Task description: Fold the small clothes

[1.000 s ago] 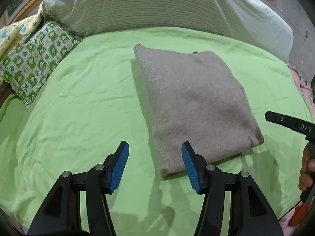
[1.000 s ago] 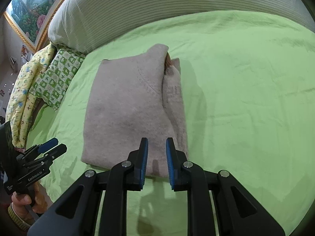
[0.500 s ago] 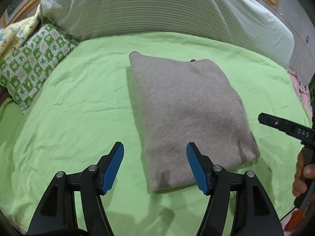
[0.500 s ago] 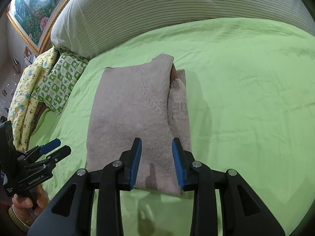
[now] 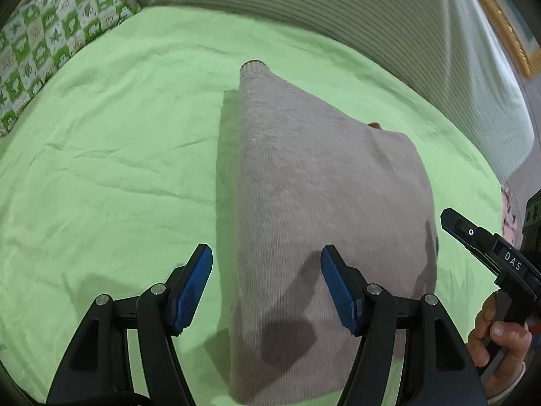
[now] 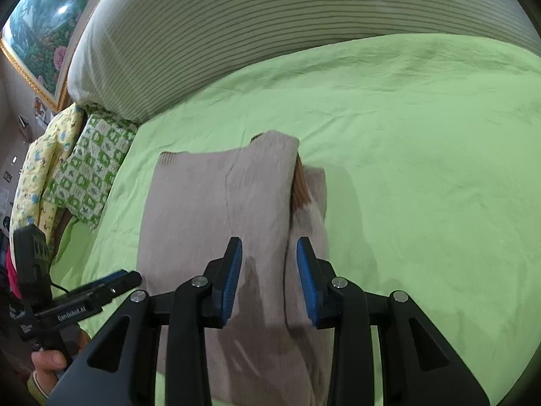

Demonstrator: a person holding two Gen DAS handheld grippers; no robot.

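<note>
Since 0.5 s ago you have brought both tools forward and lower over the near end of the sweater, and the right one has opened further.

Left wrist view: the left gripper (image 5: 267, 287) is wide open and holds nothing. Its left pad is over bare green sheet (image 5: 111, 176), its right pad over the knit. The grey sweater (image 5: 324, 209), folded into a long block, lies on the sheet and runs away from you toward the striped pillow (image 5: 338, 23); its near left edge sits between your pads. The right tool enters from the right edge, your hand on its handle. The frame is motion-blurred, so contact cannot be judged.

Right wrist view: the right gripper (image 6: 269, 280) is partly open, gripping nothing, pads either side of the seam where the upper flap overlaps the lower layer. A brown lining shows under that flap. The left tool is at lower left, near the sweater's left edge. Patterned pillows (image 6: 91, 172) lie well apart, at the sheet's left margin.

Judgement, step in hand: take the near end for a fold toward the pillow. Close on all layers at both corners, lift level, keep the flap from sliding.

Containers: none in view
</note>
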